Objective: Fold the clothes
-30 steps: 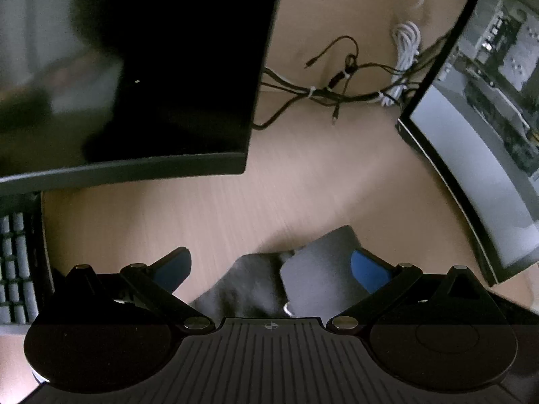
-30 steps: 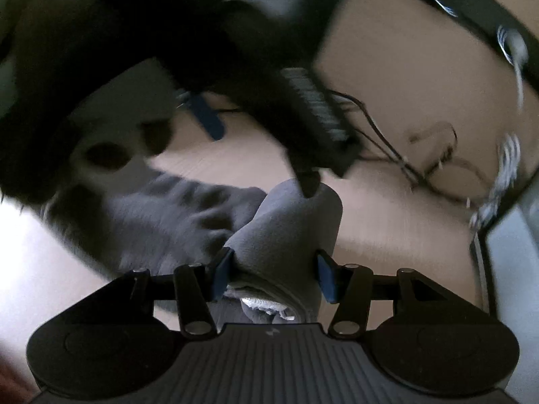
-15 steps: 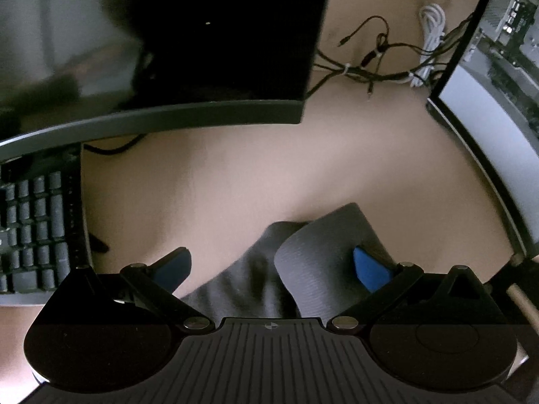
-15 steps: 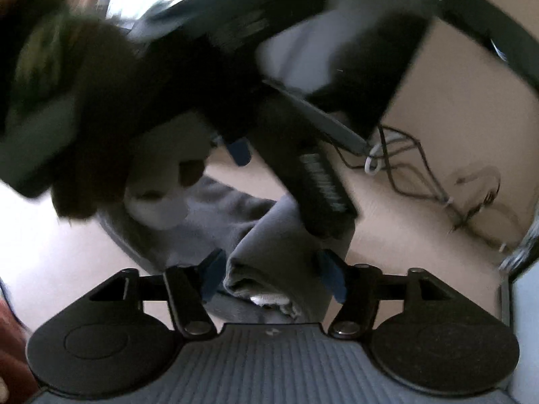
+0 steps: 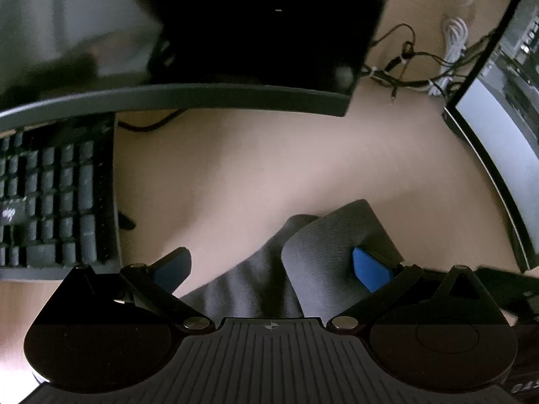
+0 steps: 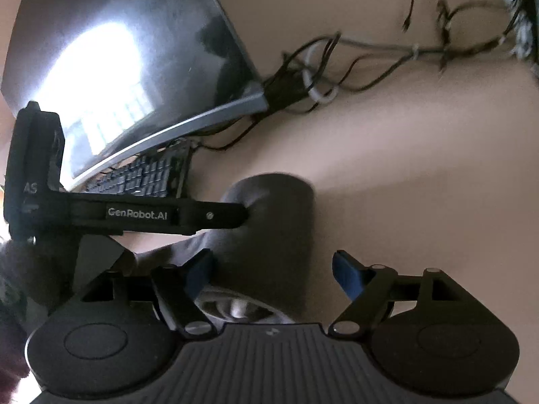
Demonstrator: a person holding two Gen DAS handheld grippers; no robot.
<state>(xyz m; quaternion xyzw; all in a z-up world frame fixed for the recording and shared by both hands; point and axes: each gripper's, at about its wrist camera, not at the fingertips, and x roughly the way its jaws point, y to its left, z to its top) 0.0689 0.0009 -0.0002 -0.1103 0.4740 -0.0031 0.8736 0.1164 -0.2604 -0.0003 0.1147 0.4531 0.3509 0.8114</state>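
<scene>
A dark grey garment [image 5: 320, 252] lies folded into a thick roll on the wooden desk [image 5: 252, 168]. My left gripper [image 5: 271, 269] is open wide around it, and the roll rests against the right blue pad [image 5: 370, 269]. In the right wrist view the same garment [image 6: 269, 229] sits between the fingers of my right gripper [image 6: 273, 272], which is open. Its left pad [image 6: 198, 269] touches the cloth, while the right pad stands apart from it. The left gripper's black finger [image 6: 188, 215] reaches in from the left and meets the fold.
A dark monitor [image 5: 202, 33] stands over a black keyboard [image 5: 50, 195] at the left. A second, lit monitor [image 5: 498, 151] is at the right. Loose cables [image 5: 404, 67] lie at the back of the desk. A person's dark sleeve [image 6: 13, 269] shows at the left edge.
My right gripper's fingers have spread apart and let go of the garment. The left gripper stays open and has shifted, so the keyboard is now in its view.
</scene>
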